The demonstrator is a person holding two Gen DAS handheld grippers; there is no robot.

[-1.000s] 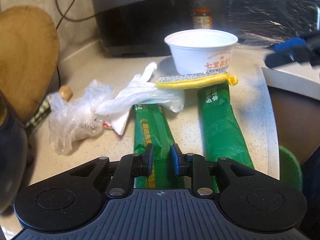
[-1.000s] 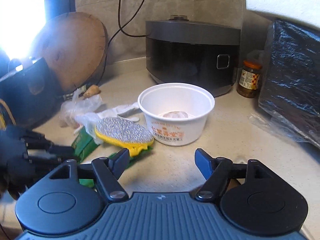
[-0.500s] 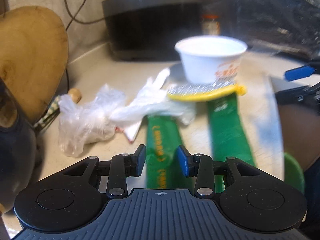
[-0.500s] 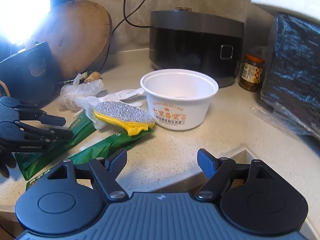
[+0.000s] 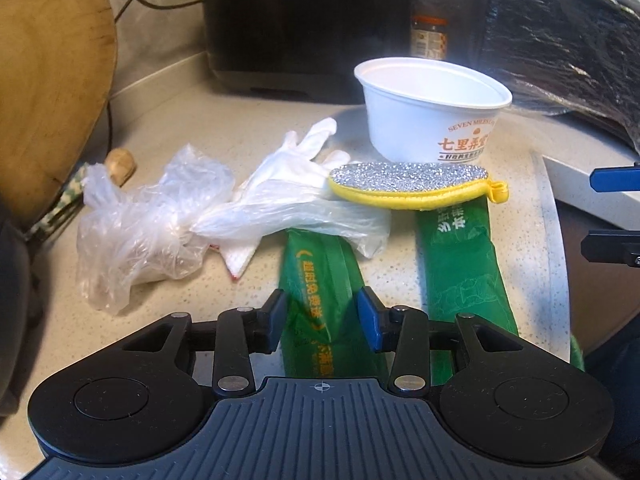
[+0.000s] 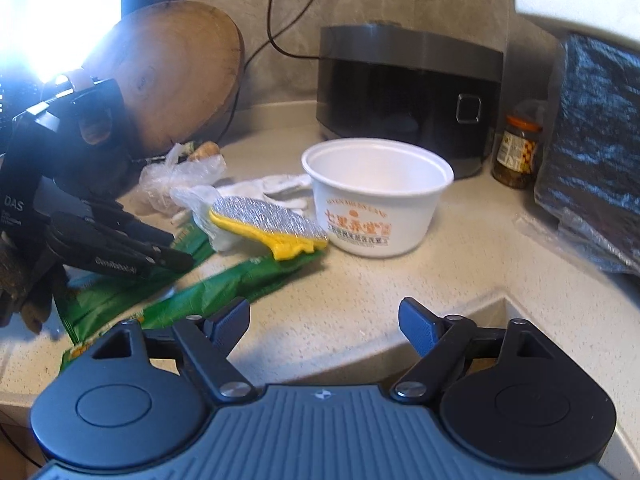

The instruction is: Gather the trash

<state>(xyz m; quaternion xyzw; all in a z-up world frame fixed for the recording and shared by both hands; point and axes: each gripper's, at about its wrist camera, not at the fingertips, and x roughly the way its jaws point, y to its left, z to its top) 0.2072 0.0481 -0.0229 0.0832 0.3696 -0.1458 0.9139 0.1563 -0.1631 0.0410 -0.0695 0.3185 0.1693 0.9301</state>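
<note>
Two green wrappers lie on the counter, the left one and the right one. A clear plastic bag, a white plastic glove and a white paper bowl lie beyond them. A yellow scrub pad rests across the glove and wrappers. My left gripper is open, its jaws either side of the left wrapper. My right gripper is open and empty above the counter edge, short of the bowl. The left gripper also shows in the right wrist view.
A black rice cooker stands at the back, with a jar and a black bag to the right. A round wooden board leans on the wall at the left. A sink rim lies at the right.
My left gripper has opened from nearly shut and moved forward over the left green wrapper. My right gripper has drawn back and risen, staying open.
</note>
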